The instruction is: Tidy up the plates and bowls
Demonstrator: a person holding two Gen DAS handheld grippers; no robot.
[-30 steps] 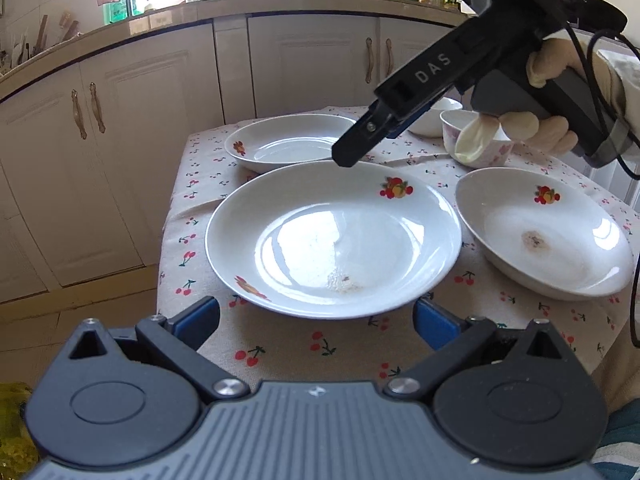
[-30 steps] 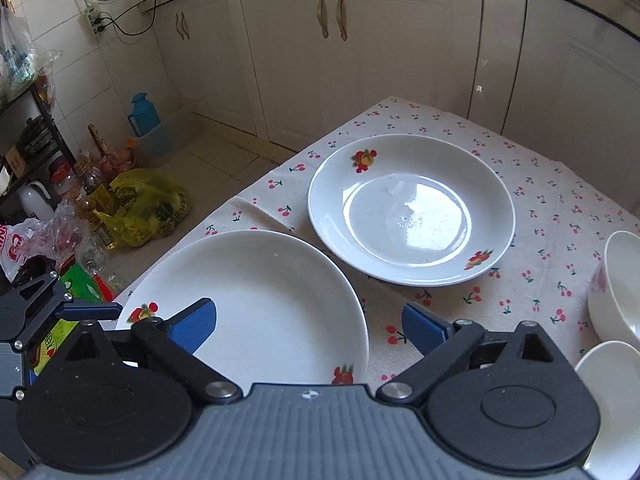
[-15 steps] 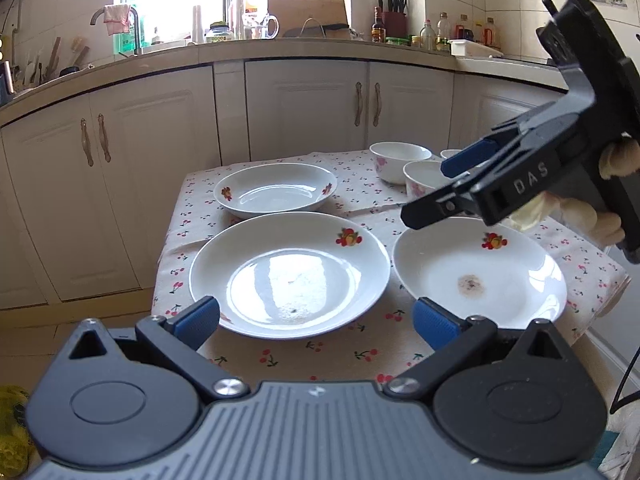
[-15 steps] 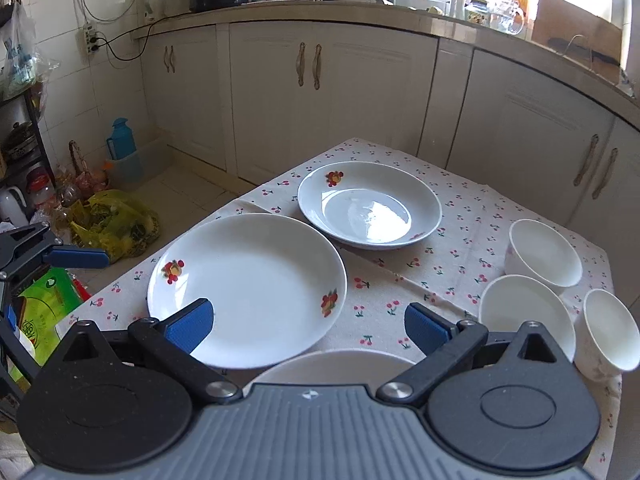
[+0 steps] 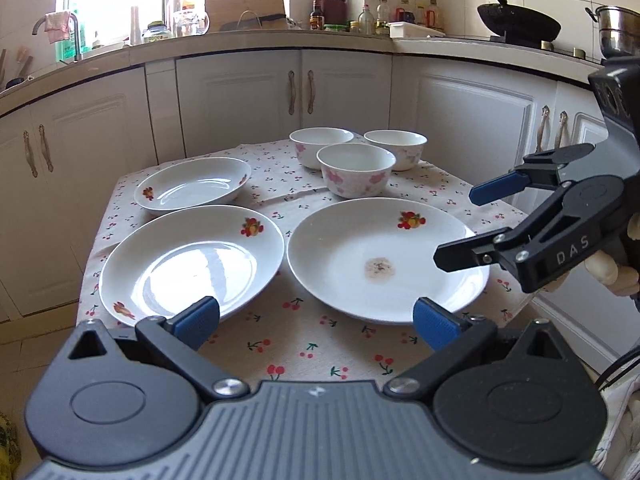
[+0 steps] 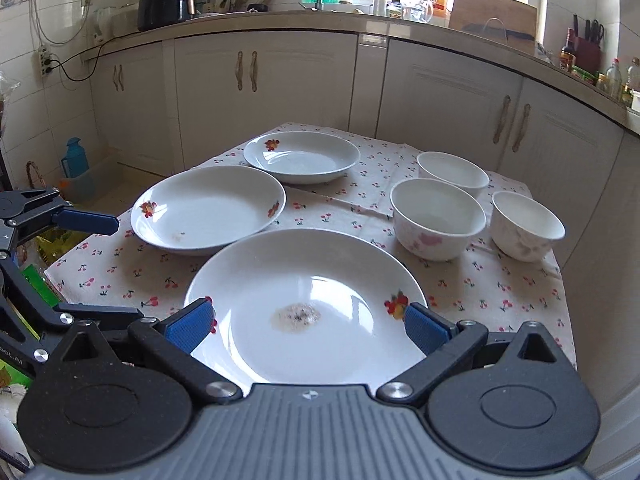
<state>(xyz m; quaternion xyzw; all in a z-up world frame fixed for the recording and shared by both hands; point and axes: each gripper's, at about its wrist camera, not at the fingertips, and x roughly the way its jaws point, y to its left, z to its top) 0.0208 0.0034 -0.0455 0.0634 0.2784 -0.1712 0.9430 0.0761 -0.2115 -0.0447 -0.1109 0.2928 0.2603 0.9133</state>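
Note:
Three white plates with fruit prints lie on the cherry-print tablecloth. The near right plate [image 5: 384,256] has a brown stain; it also shows in the right wrist view [image 6: 308,304]. A second plate [image 5: 192,264] lies left of it, a third [image 5: 192,186] behind. Three white bowls with pink flowers [image 5: 356,170] stand at the back right, also in the right wrist view [image 6: 438,218]. My left gripper [image 5: 316,322] is open, empty, at the table's near edge. My right gripper [image 6: 308,326] is open, empty, over the stained plate's near rim.
The small table [image 5: 320,356] stands in a kitchen corner with white cabinets [image 5: 300,92] behind and to both sides. The counter above holds bottles, a knife block and a wok [image 5: 516,24]. Bags and a blue jug [image 6: 74,158] sit on the floor to the left.
Both grippers have pulled back and risen away from the plates, so the whole table with the three bowls has come into view. Both stayed open and empty.

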